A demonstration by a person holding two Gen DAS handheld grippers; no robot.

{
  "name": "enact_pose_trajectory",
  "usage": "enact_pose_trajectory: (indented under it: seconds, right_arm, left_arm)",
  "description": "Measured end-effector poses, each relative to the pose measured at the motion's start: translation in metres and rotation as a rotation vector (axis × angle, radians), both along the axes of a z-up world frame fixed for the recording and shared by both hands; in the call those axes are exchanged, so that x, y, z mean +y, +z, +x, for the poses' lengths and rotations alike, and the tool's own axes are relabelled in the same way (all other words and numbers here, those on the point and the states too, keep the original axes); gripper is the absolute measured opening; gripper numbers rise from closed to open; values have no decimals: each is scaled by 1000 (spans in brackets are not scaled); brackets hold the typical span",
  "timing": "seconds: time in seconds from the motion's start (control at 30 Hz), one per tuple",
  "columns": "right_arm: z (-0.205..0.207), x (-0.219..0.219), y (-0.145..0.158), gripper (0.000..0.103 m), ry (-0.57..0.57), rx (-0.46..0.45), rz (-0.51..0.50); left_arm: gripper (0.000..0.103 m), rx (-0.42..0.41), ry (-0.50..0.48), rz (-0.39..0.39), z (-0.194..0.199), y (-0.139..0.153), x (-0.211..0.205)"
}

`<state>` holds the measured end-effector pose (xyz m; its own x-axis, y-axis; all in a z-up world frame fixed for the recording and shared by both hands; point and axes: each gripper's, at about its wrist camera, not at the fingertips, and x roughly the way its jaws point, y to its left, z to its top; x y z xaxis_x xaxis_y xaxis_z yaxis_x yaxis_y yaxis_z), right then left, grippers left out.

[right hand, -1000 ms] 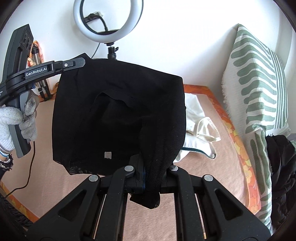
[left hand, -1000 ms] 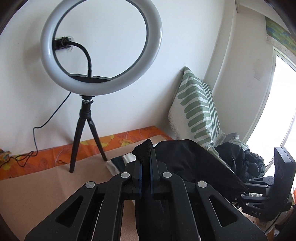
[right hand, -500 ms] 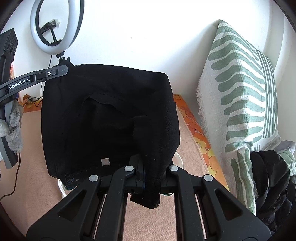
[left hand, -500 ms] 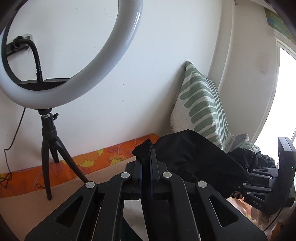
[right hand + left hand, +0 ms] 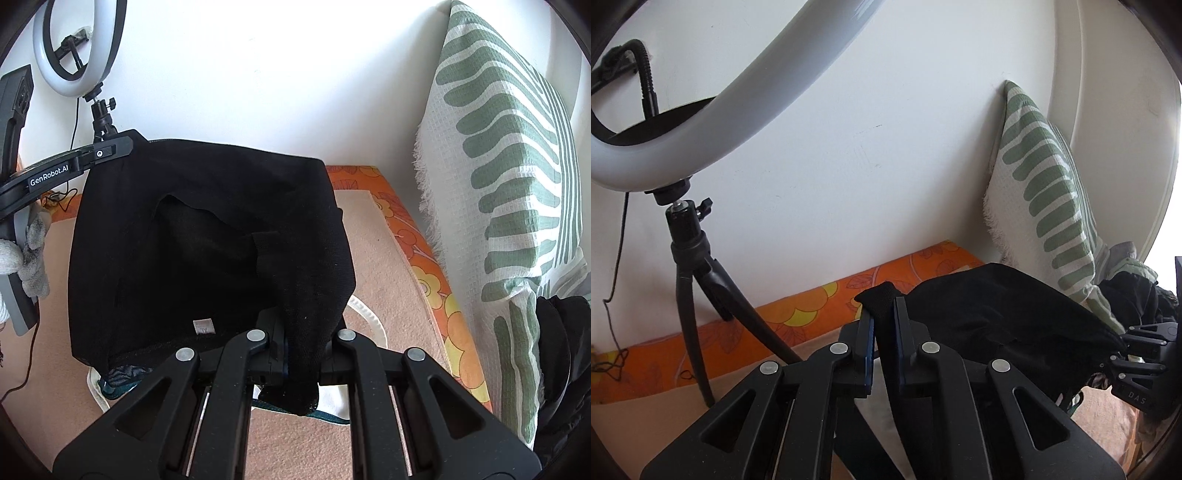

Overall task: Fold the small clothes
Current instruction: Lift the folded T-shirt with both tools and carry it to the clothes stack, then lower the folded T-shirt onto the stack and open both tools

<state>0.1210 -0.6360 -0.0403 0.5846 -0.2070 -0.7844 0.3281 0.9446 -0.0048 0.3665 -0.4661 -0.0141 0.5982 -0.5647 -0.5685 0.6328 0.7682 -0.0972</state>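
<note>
A small black garment (image 5: 207, 240) hangs spread between my two grippers above the beige blanket (image 5: 373, 251). My right gripper (image 5: 303, 332) is shut on one corner, and a tail of cloth droops below the pads. My left gripper (image 5: 125, 142), held by a gloved hand (image 5: 29, 254), grips the far top corner. In the left wrist view the left gripper (image 5: 882, 314) has the black garment (image 5: 997, 314) pinched between its blue pads while its jaws are opening slightly. My right gripper (image 5: 1123, 343) shows at the right edge. A white garment (image 5: 364, 317) lies under the black one, mostly hidden.
A ring light (image 5: 701, 122) on a black tripod (image 5: 690, 280) stands close at the left by the wall. A green-and-white pillow (image 5: 509, 184) leans at the right, with a pile of dark clothes (image 5: 561, 350) beside it. An orange floral sheet (image 5: 436, 280) borders the blanket.
Both grippers carried the black garment lower and closer to the wall and pillow. The ring light looms larger in the left wrist view. The white garment is now mostly covered.
</note>
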Motion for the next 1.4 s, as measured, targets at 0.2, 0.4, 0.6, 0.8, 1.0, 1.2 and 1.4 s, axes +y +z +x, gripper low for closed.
enact_pose_trajectory:
  seconds: [0.2, 0.4, 0.6, 0.8, 1.0, 1.2, 1.4]
  right_arm:
    - [-8, -10, 6, 79, -58, -23, 11]
    - [-11, -8, 11, 79, -76, -15, 0]
    - [-19, 3, 20, 80, -95, -28, -20]
    - [-29, 11, 35, 87, -120, -52, -34]
    - [-37, 30, 54, 89, -122, -73, -47]
    - [-50, 56, 79, 90, -119, -100, -68]
    - [-69, 85, 106, 93, -118, -138, -83]
  left_arm:
    - [74, -9, -8, -9, -8, 8, 0]
    - [80, 1, -18, 11, -17, 12, -2]
    - [81, -1, -18, 22, -32, 19, 2]
    - [82, -13, -21, 25, -49, 30, 13]
    - [82, -25, -23, 6, -65, 45, 38]
    - [82, -40, -27, -4, -83, 68, 66]
    - [82, -72, -15, -37, -114, 99, 99]
